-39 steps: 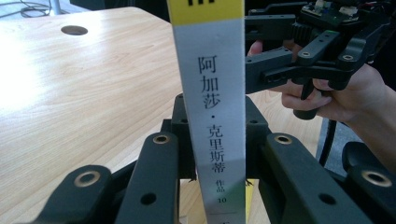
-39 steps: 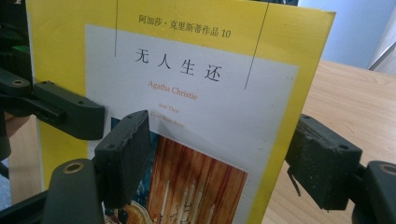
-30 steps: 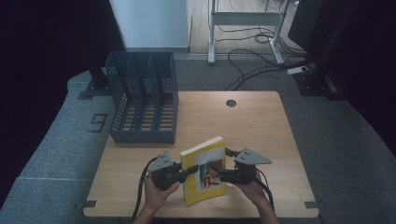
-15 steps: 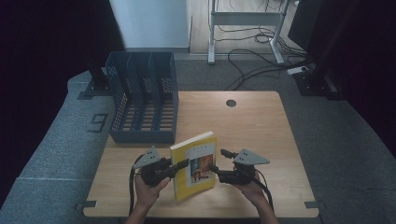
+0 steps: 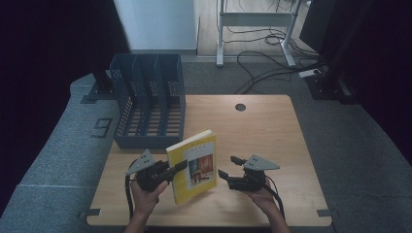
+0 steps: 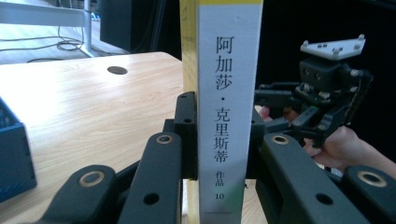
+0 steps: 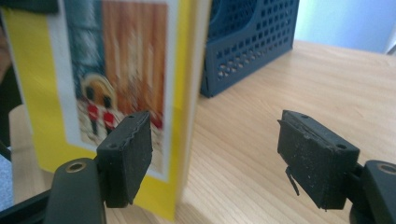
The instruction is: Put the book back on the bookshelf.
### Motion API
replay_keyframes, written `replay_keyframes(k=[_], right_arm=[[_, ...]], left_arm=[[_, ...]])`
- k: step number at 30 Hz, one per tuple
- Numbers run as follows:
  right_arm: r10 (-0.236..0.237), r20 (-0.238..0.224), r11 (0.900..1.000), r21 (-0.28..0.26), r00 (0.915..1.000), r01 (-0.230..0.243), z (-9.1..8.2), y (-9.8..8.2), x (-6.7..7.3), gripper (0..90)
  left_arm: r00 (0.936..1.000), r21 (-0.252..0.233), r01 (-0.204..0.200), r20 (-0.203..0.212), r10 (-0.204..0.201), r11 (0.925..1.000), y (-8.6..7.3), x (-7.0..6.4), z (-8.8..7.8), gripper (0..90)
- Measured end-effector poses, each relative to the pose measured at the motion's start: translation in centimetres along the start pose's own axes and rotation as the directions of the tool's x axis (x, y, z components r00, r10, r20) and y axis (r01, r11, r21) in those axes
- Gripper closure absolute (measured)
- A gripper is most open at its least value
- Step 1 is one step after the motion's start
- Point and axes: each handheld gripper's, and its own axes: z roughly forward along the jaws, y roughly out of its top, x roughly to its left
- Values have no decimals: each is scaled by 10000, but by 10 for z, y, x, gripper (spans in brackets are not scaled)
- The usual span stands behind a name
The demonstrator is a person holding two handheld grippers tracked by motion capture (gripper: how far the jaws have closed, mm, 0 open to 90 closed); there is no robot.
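Clamping the yellow book (image 5: pixel 193 166) upright, the left gripper (image 5: pixel 176 168); right gripper (image 5: pixel 229 166) gapes beside it.

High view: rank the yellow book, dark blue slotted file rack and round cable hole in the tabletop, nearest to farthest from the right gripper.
1. Yellow book: just left of the right gripper, upright, clamped by the left gripper.
2. Round cable hole: farther back, mid-table.
3. Dark blue slotted file rack: back-left corner.

Hole and rack are fairly close to call.
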Motion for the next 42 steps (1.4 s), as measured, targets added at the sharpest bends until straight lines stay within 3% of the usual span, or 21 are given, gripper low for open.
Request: replay_keyframes(k=[6, 13, 22, 33, 39, 42], right_arm=[[-203, 383, 9961, 870, 9991, 169, 8, -14, -5, 257], [-219, 652, 9849, 1726, 9976, 103, 15, -33, -7, 258], [-245, 1172, 9780, 2087, 9928, -5, 16, -41, -9, 274], [-240, 2055, 9479, 3158, 9784, -431, 22, -55, -11, 281], [-226, 2220, 9400, 3367, 9748, -549, 22, -61, -11, 283], [-208, 2296, 9415, 3318, 9731, -581, 21, -61, -10, 288]], left_arm=[[9995, -153, 33, -314, -38, 9999, 1, 5, -7, 757], [9990, -199, 189, -393, -196, 9996, 1, 9, -8, 757], [9992, -387, 254, -285, -265, 9989, 4, 12, -11, 757], [9989, -675, 343, -298, -363, 9971, 13, 20, -16, 756], [9987, -964, 379, -297, -410, 9946, 17, 24, -21, 756], [9985, -1049, 427, -294, -461, 9936, 19, 26, -23, 756]])
